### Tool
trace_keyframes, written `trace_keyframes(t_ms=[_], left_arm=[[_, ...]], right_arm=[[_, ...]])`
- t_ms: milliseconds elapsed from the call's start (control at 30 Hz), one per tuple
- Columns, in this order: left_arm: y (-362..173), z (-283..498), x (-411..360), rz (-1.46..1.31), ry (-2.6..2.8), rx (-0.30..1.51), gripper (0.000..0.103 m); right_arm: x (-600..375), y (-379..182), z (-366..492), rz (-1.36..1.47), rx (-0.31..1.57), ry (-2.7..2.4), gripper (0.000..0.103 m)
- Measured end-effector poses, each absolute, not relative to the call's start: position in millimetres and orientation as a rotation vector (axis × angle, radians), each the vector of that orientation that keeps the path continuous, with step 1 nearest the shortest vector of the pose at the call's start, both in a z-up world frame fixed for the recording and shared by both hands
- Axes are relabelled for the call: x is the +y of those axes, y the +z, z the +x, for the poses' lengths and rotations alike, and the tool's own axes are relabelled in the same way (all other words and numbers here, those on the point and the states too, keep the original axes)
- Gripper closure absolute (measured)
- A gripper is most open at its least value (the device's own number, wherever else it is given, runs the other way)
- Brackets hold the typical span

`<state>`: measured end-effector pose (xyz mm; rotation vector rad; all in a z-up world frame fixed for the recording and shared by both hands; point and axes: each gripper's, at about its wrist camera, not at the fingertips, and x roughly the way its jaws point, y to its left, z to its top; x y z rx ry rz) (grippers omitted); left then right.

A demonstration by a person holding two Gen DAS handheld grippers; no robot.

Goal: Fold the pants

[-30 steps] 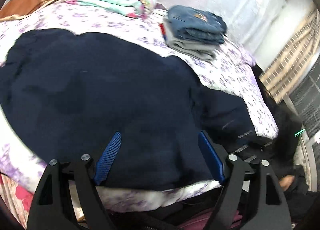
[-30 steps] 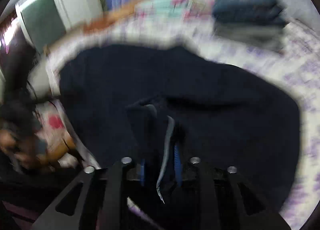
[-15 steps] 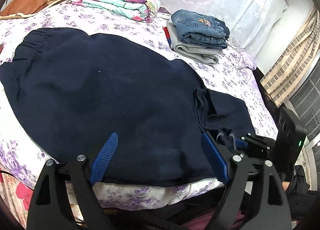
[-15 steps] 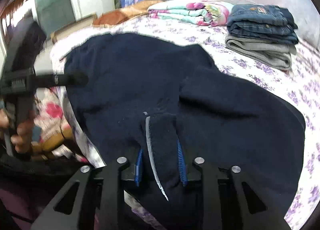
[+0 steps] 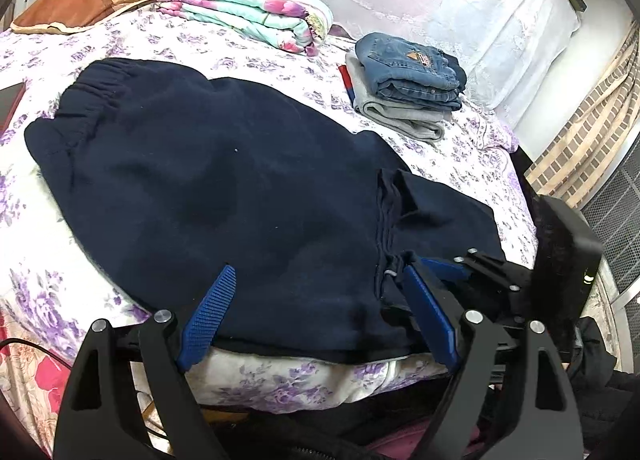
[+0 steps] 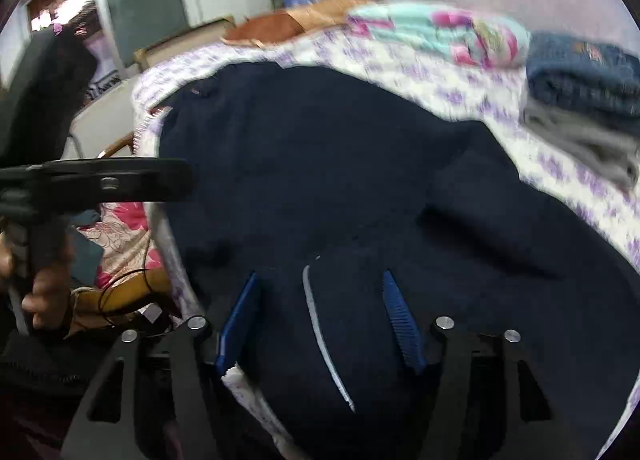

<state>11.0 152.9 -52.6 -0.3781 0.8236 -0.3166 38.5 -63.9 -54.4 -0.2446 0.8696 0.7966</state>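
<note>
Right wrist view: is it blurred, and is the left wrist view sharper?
Right wrist view: motion blur smears the folded blanket, the jeans and the floral sheet; only the right gripper stays crisp. Left wrist view: sharp and evenly lit, the navy pants show little detail; fisheye bending curves the bed edge.

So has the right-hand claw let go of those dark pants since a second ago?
Yes. The right gripper was shut on the navy pants' hem; now its jaws stand apart, the white-striped hem lying loose between them on the bed.
</note>
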Motion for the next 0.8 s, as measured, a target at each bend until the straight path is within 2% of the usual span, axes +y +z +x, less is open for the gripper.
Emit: trace_keyframes(t_ms=[167, 200, 233, 267, 300, 333, 367, 433, 533, 667, 767, 800], left_arm=[[-53, 9, 158, -0.382, -0.310, 0.821, 0.020], [-53, 9, 158, -0.386, -0.309, 0.821, 0.020], [-53, 9, 158, -0.388, -0.307, 0.821, 0.020], [-54, 9, 158, -0.389, -0.306, 0.820, 0.020], [-54, 8, 158, -0.389, -0.304, 0.821, 0.020], [-54, 8, 158, -0.389, -0.304, 0.821, 0.020], [-53, 8, 158, -0.389, -0.303, 0.821, 0.020], [-53, 7, 159, -0.390, -0.300, 0.824, 0.020], [-54, 5, 162, -0.391, -0.290, 0.824, 0.020], [-53, 4, 162, -0.388, -0.287, 0.824, 0.019], [-52, 3, 157, -0.380, -0.289, 0.826, 0.015], [-53, 3, 156, -0.379, -0.288, 0.827, 0.015]], right_arm=[[-95, 1, 32, -0.083, 0.754, 0.841, 0.038], [-99, 4, 36, -0.057, 0.769, 0.823, 0.041], [-103, 0, 44, -0.010, 0.815, 0.808, 0.057], [-104, -7, 50, 0.014, 0.852, 0.803, 0.067], [-101, -22, 57, 0.030, 0.925, 0.793, 0.068], [-95, -38, 59, 0.026, 0.987, 0.795, 0.073], [-85, -60, 59, -0.010, 1.060, 0.810, 0.073], [-78, -66, 47, -0.073, 1.005, 0.814, 0.073], [-85, -44, 44, -0.012, 0.985, 0.905, 0.073], [-102, -7, 65, -0.001, 0.896, 0.791, 0.066], [-108, -20, 108, 0.010, 0.979, 0.643, 0.066], [-105, -35, 125, -0.013, 1.018, 0.598, 0.069]])
